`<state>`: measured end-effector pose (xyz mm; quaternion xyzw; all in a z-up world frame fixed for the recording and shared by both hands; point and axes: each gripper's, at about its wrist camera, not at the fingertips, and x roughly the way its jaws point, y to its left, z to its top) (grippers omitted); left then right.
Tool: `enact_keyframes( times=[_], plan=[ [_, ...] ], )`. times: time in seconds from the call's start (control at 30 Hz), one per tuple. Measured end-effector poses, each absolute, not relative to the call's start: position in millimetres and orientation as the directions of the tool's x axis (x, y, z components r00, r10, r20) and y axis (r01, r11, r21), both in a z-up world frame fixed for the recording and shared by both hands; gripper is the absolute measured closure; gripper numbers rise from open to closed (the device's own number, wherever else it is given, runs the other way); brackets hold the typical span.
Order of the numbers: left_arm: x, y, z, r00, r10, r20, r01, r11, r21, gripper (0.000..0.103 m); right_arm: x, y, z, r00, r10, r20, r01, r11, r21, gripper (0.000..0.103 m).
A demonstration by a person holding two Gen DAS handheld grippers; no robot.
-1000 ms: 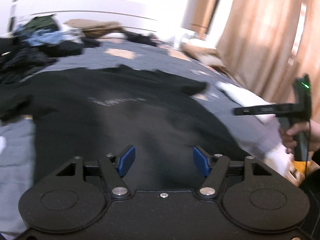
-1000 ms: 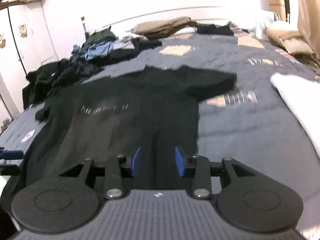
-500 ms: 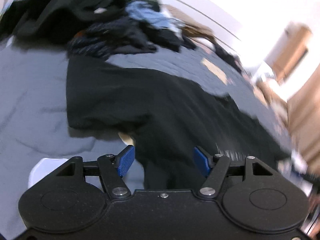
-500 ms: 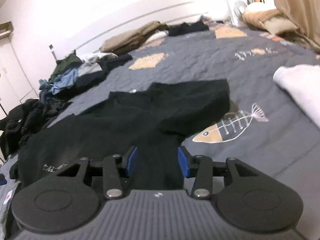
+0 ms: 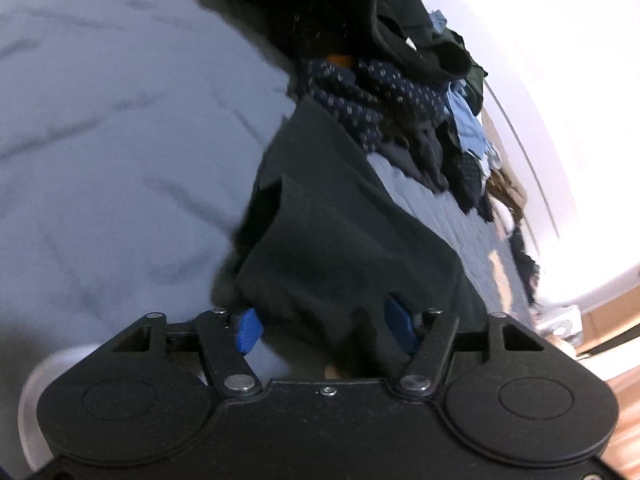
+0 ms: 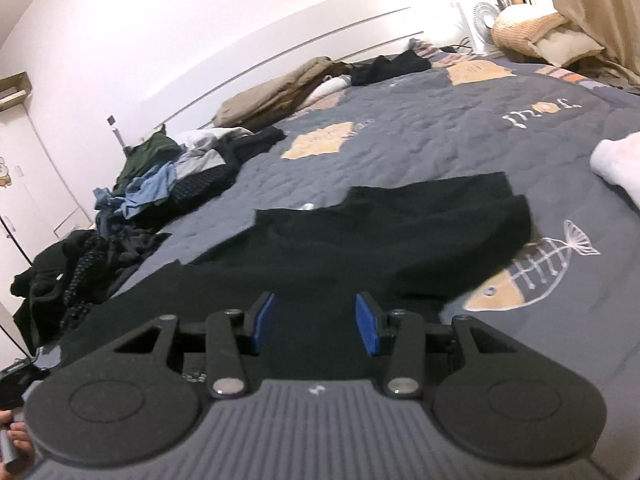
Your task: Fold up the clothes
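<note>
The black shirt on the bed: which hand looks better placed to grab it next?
Probably the left. The left tool is closing with the black shirt edge between its pads, while the right tool is open over flat cloth.

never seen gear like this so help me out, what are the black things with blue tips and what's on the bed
They are two hand-held grabbers, one in each of a person's hands, each carrying a camera that looks out along its two blue-tipped fingers. One picture comes from the left grabber, the other from the right grabber. A black t-shirt lies spread on a grey bedspread printed with a fish skeleton. A pile of clothes waits further back. The left fingers are closing around the shirt's edge; the right fingers hover open above it, holding nothing.
</note>
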<state>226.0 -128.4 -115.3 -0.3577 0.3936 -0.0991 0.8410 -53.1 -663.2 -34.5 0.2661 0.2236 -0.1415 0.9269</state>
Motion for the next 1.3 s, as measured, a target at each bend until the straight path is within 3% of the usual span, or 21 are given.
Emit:
enact_keyframes(
  times=[0.03, 0.07, 0.17, 0.27, 0.37, 0.5, 0.6, 0.73, 0.83, 0.97, 1.03, 1.3],
  plan=[
    [227.5, -128.7, -114.2, 0.678, -0.429, -0.597, -0.117, 0.739, -0.663, 0.086, -51.1, -660.3, -32.3, 0.865, -0.136, -0.483, 0.373, 0.818, 0.438, 0.059],
    [228.7, -126.9, -113.1, 0.686, -0.426, -0.590, -0.114, 0.737, -0.666, 0.094, -49.1, -657.6, -30.1, 0.870, -0.129, -0.476, 0.366, 0.815, 0.449, 0.059],
    [231.7, -111.8, -100.5, 0.743, -0.393, -0.542, -0.115, 0.723, -0.681, 0.096, -43.7, -648.5, -25.5, 0.884, -0.107, -0.455, 0.339, 0.817, 0.467, 0.059],
    [233.4, -95.0, -90.1, 0.761, -0.381, -0.525, -0.122, 0.710, -0.693, 0.096, -39.0, -640.9, -23.9, 0.885, -0.095, -0.455, 0.319, 0.836, 0.447, 0.059],
    [242.5, -98.5, -95.9, 0.648, -0.425, -0.632, -0.121, 0.762, -0.637, 0.091, -36.0, -639.9, -25.7, 0.876, -0.095, -0.472, 0.323, 0.842, 0.431, 0.059],
    [221.7, -98.7, -76.8, 0.602, -0.421, -0.679, -0.041, 0.832, -0.553, 0.073, -34.4, -644.2, -29.0, 0.871, -0.087, -0.484, 0.326, 0.839, 0.436, 0.059],
    [213.5, -114.3, -29.1, 0.669, -0.447, -0.594, 0.139, 0.860, -0.491, 0.050, -33.2, -646.9, -31.2, 0.869, -0.086, -0.487, 0.331, 0.833, 0.444, 0.059],
    [241.5, -176.7, 28.3, 0.631, -0.603, -0.488, 0.432, 0.796, -0.425, 0.050, -30.5, -646.6, -30.8, 0.873, -0.085, -0.480, 0.323, 0.838, 0.439, 0.059],
    [280.2, -242.5, 45.5, 0.535, -0.684, -0.496, 0.611, 0.719, -0.332, 0.050, -29.9, -646.5, -30.5, 0.875, -0.076, -0.478, 0.313, 0.842, 0.440, 0.059],
    [333.4, -318.4, 27.4, 0.477, -0.649, -0.592, 0.678, 0.701, -0.221, 0.052, -26.1, -646.8, -31.9, 0.866, -0.093, -0.491, 0.320, 0.858, 0.401, 0.059],
    [355.7, -346.6, 7.7, 0.449, -0.624, -0.639, 0.691, 0.696, -0.194, 0.058, -23.1, -648.3, -33.9, 0.865, -0.093, -0.493, 0.323, 0.854, 0.407, 0.059],
    [391.4, -391.0, -59.7, 0.272, -0.573, -0.773, 0.772, 0.610, -0.180, 0.064, -13.6, -645.2, -44.4, 0.850, -0.077, -0.521, 0.313, 0.869, 0.382, 0.059]
  ],
)
